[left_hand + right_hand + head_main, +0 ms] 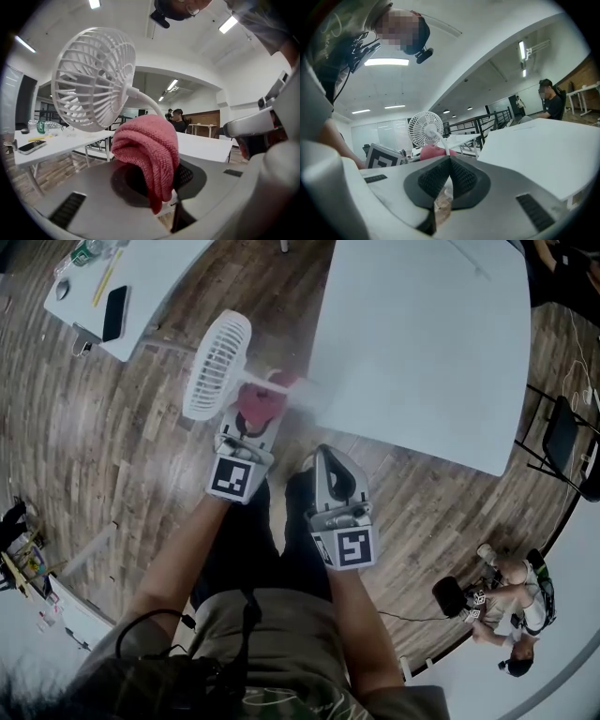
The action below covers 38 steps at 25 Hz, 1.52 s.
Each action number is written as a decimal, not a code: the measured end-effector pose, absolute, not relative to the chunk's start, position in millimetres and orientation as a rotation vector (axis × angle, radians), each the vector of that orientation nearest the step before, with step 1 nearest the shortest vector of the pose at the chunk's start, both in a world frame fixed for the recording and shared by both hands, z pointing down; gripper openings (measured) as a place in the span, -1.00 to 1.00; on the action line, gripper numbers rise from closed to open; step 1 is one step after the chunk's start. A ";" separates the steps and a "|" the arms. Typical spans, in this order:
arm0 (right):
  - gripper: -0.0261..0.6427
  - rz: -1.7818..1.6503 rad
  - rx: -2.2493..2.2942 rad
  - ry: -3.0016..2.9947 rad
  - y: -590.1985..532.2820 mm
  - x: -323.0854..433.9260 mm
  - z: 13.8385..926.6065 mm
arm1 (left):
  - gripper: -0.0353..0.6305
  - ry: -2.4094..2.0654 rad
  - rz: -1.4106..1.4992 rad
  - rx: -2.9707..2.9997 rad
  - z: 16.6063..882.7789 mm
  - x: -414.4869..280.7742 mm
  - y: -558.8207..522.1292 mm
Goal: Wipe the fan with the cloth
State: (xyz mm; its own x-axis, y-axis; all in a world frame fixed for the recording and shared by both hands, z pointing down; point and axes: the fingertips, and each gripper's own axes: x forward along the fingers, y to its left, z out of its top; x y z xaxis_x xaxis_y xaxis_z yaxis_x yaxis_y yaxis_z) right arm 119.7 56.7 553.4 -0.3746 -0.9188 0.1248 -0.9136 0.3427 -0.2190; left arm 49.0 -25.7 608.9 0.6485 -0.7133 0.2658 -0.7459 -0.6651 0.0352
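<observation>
Right, going through the views one at a time:

- Head view: the white fan (217,365) stands off the near corner of the pale table (422,352), its grille tilted to the left. My left gripper (255,423) carries the pink cloth (261,401), bunched just beside the fan's thin stem and behind the grille. My right gripper (323,460) hangs lower and nearer to me, apart from the fan.
- Left gripper view: the left gripper (157,180) is clamped on the cloth (147,154), which bulges up over the jaws in a folded wad. The fan (93,77) sits above and to the left; I can't tell whether cloth and fan touch.
- Right gripper view: the right gripper (449,176) has its jaws pressed together with nothing between them. Beyond them are the fan (425,129), the cloth (431,151) and the table (534,150).
- Progress, as I judge it: the cloth is in hand and brought up to the fan. Nothing shows which parts are wiped, so I'd count grille and stem as left.
</observation>
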 end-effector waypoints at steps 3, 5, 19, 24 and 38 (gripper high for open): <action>-0.92 -0.453 -1.708 2.606 58.3 104.1 559.3 | -0.60 -1.283 0.374 2.700 613.1 38.1 -30.7; -0.92 -0.452 -1.723 2.615 54.1 103.2 562.0 | -0.60 -1.326 0.380 2.689 614.5 32.7 -34.9; -0.92 -0.439 -1.846 2.512 41.2 110.7 573.0 | -0.59 -1.303 0.421 2.724 634.5 39.6 -32.0; -0.92 -0.426 -1.841 2.539 45.6 110.2 578.0 | -0.59 -1.292 0.442 2.717 639.4 37.9 -32.4; -0.92 -0.428 -1.859 2.545 47.9 122.6 584.6 | -0.60 -1.456 0.439 2.612 639.7 -10.8 -57.6</action>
State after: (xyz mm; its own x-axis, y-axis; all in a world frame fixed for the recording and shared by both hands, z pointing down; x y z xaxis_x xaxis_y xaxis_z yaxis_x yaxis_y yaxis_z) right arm 122.6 47.9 584.6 -0.3163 -0.9298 0.1882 -0.9402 0.2809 -0.1925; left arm -10.8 -57.6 639.7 0.4957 -0.8123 0.3074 -0.8468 -0.5307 -0.0366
